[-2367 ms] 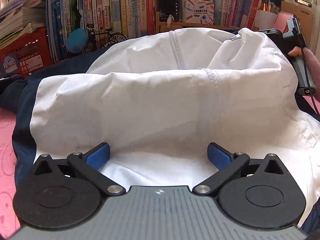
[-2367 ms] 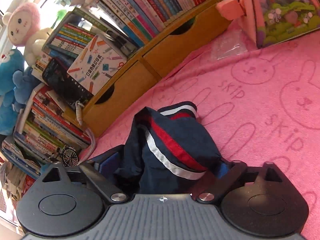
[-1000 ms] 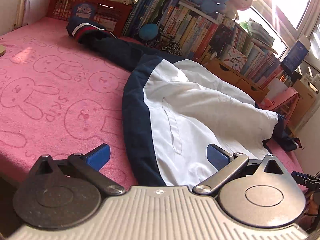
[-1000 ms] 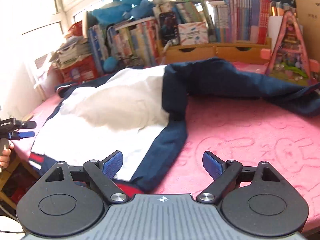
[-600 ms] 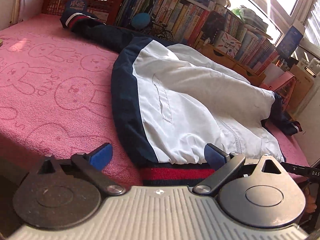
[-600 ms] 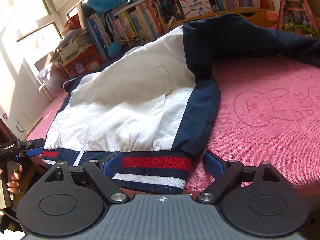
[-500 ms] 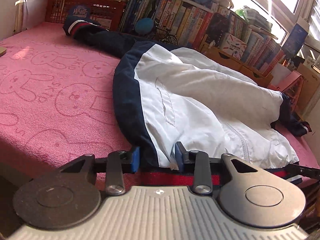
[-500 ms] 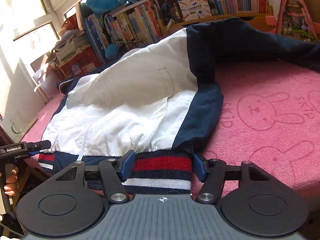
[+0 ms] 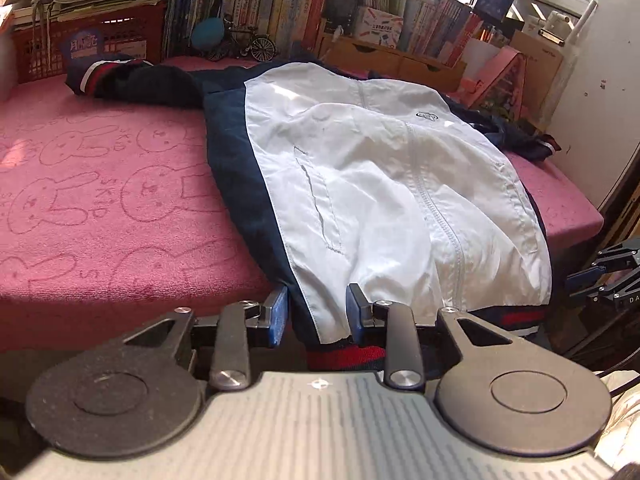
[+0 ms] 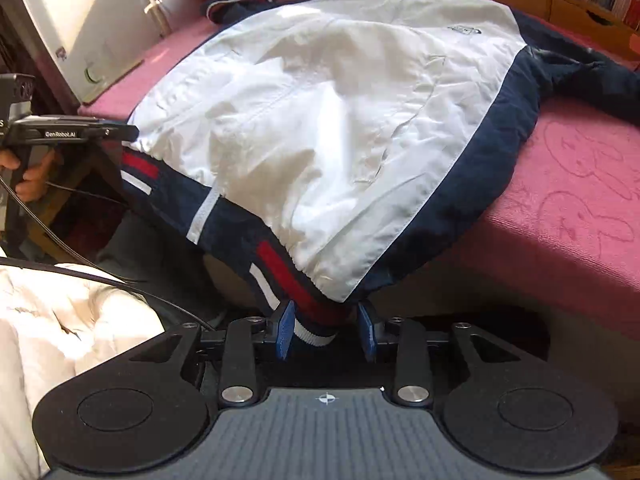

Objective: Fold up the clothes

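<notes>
Left wrist view has the white and navy jacket (image 9: 380,184) spread front-up across the pink bunny-print surface (image 9: 100,208), zipper closed as far as I can tell, with its striped hem (image 9: 344,356) hanging off the near edge. The left tongs (image 9: 316,312) are clamped on the hem's left corner, blue pads pinching the navy side panel and the ribbing under it. One sleeve (image 9: 132,80) trails off toward the red crate (image 9: 92,36) and the bookshelf (image 9: 280,12) at the back, the other (image 9: 516,136) lies off to the far right by the wall.

From the right wrist view the right tongs (image 10: 326,332) are closed on the opposite hem corner, red-white-navy ribbing (image 10: 280,276) bunched between the pads. You can also spot the other handheld unit (image 10: 68,132) off to the left, right at the far hem corner.

So progress-wise? Honestly barely started, I'd say. The jacket looks laid out and roughly flattened, still puffy and wrinkled in the middle, and no fold is in it yet: sleeves are both out, body is full length. Both corners being held looks like the setup for either tugging it smooth or carrying the hem up toward the collar. Left to do: sleeves in, body folded over, probably once or twice more, then tidy it up.
</notes>
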Motion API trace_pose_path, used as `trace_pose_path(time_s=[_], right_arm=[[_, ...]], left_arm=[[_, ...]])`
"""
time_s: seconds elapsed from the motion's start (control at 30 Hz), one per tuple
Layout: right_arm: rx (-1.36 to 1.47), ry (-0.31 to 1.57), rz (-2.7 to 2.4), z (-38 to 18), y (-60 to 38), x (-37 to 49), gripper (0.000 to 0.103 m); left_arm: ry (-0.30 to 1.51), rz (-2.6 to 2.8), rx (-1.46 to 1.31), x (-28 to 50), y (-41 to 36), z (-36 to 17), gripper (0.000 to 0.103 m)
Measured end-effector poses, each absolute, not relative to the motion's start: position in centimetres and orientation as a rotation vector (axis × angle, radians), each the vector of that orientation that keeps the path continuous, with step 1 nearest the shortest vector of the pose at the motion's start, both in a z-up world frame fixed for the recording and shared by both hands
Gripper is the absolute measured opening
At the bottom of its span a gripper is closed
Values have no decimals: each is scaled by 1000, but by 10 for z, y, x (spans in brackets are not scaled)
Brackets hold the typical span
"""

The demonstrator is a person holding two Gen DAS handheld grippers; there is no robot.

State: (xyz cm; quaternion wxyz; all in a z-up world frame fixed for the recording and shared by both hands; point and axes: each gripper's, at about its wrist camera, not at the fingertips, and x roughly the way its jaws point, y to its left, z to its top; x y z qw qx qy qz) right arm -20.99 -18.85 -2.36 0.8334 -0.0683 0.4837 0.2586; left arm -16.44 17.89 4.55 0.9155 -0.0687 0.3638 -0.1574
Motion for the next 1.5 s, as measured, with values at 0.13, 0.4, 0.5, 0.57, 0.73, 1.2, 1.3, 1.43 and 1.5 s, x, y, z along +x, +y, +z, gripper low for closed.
trace_pose_path(time_s=[0.13,0.4,0.5,0.57,0.73,1.2,1.3,1.43,1.5], right_arm=[[-79,781,484,18,-222,-183,83],[-12,527,228,55,-205,29,87],[39,638,213,29,-177,132,76],[46,714,167,8,-156,190,76],[108,973,117,-49,-127,289,83],[-559,286,-255,-7,-87,267,7],[-148,571,83,8,-120,279,21],[113,751,449,5,-102,290,53],[4,746,477,-2,-66,292,69]], left_arm=[[576,-335,-243,-128,211,91,85],[522,-416,-160,16,135,89,84],[613,-427,-107,51,95,51,81],[645,-410,-82,61,84,28,80],[660,-423,-112,64,90,0,85],[653,-521,-255,68,106,-4,95],[652,-526,-264,68,107,-5,96],[651,-530,-275,70,108,-6,97],[650,-532,-281,70,109,-6,97]])
